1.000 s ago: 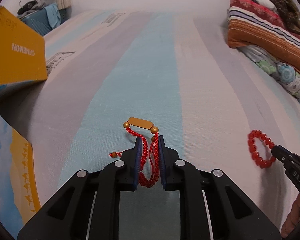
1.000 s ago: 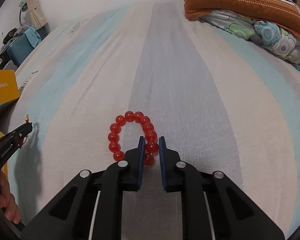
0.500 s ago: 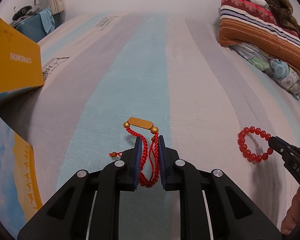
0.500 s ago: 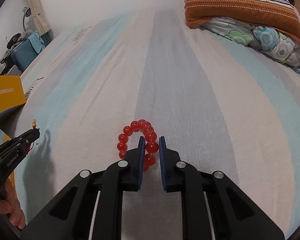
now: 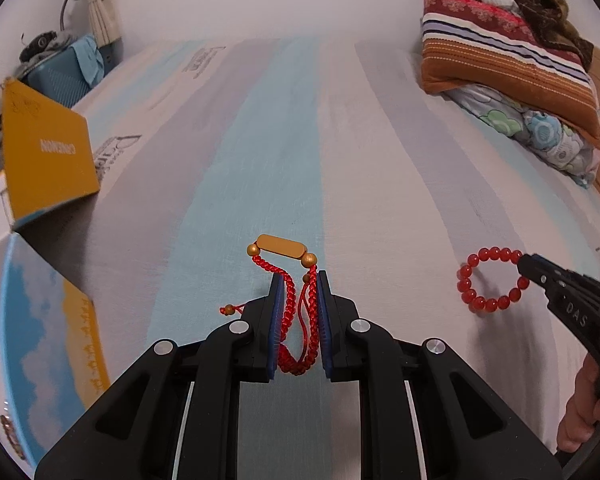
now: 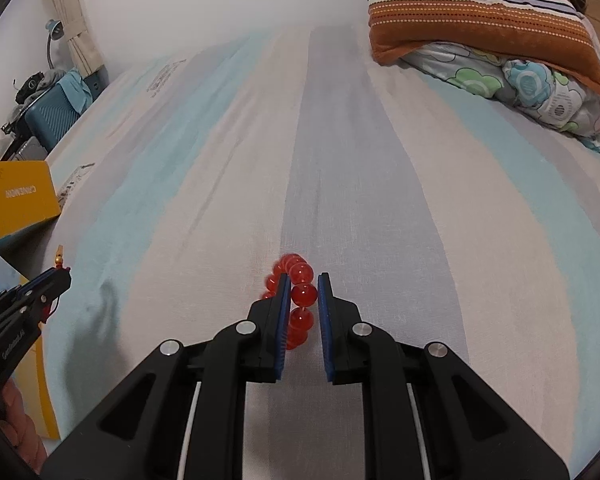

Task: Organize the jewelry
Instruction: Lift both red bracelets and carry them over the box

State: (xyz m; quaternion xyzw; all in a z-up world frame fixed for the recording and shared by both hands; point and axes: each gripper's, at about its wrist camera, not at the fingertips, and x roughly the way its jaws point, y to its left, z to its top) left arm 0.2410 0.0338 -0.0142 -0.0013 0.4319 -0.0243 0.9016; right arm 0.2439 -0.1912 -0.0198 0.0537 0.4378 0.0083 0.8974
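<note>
Both bracelets had risen off the bed: left gripper pinching the braided bracelet, right gripper the beaded bracelet. Steady, level carrying toward the left-hand box seemed wise.

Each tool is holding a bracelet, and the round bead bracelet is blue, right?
Not quite. The bead bracelet in the right tool is red, not blue, as the right wrist view shows. The left tool does hold the braided bracelet.

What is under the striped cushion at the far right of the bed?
The striped cushion lies on a floral quilt, whose folded edge sticks out below it onto the striped bedsheet. How far the quilt runs beneath the cushion is covered. A brown blanket lies on top.
</note>
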